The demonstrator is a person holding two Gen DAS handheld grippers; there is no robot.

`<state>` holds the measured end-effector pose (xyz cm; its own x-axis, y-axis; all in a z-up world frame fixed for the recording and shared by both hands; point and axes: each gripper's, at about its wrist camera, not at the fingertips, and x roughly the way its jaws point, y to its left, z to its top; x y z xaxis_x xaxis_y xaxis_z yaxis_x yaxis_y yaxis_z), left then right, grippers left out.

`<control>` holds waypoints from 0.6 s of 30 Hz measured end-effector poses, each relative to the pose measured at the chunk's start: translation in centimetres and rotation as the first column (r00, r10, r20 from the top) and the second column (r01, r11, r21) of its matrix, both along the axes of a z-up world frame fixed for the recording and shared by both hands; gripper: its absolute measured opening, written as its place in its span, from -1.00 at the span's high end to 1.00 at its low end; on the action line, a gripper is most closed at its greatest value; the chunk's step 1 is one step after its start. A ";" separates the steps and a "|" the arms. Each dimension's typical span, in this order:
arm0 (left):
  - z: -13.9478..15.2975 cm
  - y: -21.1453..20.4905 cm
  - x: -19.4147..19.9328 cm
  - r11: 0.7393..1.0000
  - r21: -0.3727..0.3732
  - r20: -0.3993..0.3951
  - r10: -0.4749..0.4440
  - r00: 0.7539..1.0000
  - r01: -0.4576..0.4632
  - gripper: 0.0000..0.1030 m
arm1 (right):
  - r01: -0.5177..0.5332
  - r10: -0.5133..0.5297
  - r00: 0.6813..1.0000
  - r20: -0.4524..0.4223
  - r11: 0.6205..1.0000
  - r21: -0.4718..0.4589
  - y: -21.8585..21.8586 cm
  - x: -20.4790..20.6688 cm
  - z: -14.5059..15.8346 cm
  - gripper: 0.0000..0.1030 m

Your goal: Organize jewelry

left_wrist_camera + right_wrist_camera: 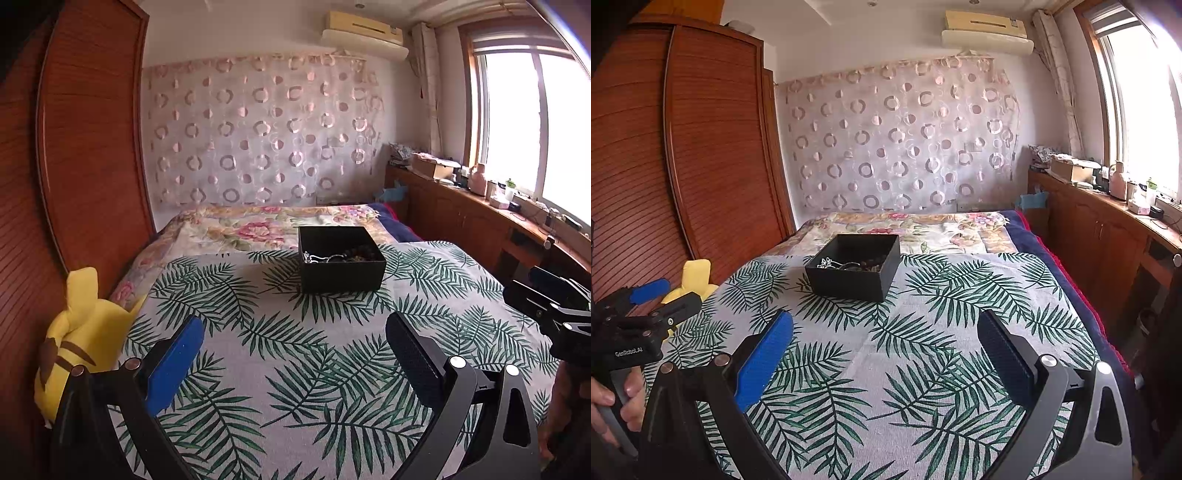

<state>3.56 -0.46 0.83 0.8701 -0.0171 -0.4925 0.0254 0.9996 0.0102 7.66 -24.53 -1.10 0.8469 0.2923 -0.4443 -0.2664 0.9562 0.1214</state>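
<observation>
Left wrist view looks across a bed [332, 369] spread with a grey cloth printed in green palm leaves, a floral quilt [236, 225] lying beyond it toward the curtained wall. On the leaf cloth, well ahead of the left gripper [295, 354], sits an open black box [341, 258]; it lies beyond the gap between the jaws, a little to the right of centre. The jaws stand wide apart and hold nothing, one pad blue and the other dark. In the right wrist view the same box [855, 267] sits ahead and left of centre, likewise well apart from the right gripper [886, 350], whose jaws are also spread wide and empty. The left gripper [655, 299] shows at that view's left edge, gripped by the left hand [620, 398].

Inside the box lies jewelry [334, 256]: silvery pieces and dark beads, too small and tangled to tell apart, with the near wall hiding the lower part. A yellow plush toy [81, 332] is wedged between bed and wardrobe [74, 147], partly cut off by the gripper frame.
</observation>
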 end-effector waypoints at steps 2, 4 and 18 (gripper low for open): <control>0.2 0.0 0.0 1.000 -0.002 0.001 0.000 1.000 0.000 -0.85 | 0.001 -0.001 1.000 -0.001 1.000 -0.001 0.0 0.0 -0.1 -0.95; 0.3 0.0 0.0 1.000 0.000 0.002 0.001 1.000 -0.001 -0.85 | 0.000 0.000 1.000 -0.001 1.000 0.000 0.0 0.0 0.0 -0.95; 0.4 0.3 -0.1 1.000 -0.001 0.000 -0.002 1.000 0.002 -0.85 | 0.000 0.000 1.000 -0.004 1.000 0.001 -0.1 0.0 0.0 -0.95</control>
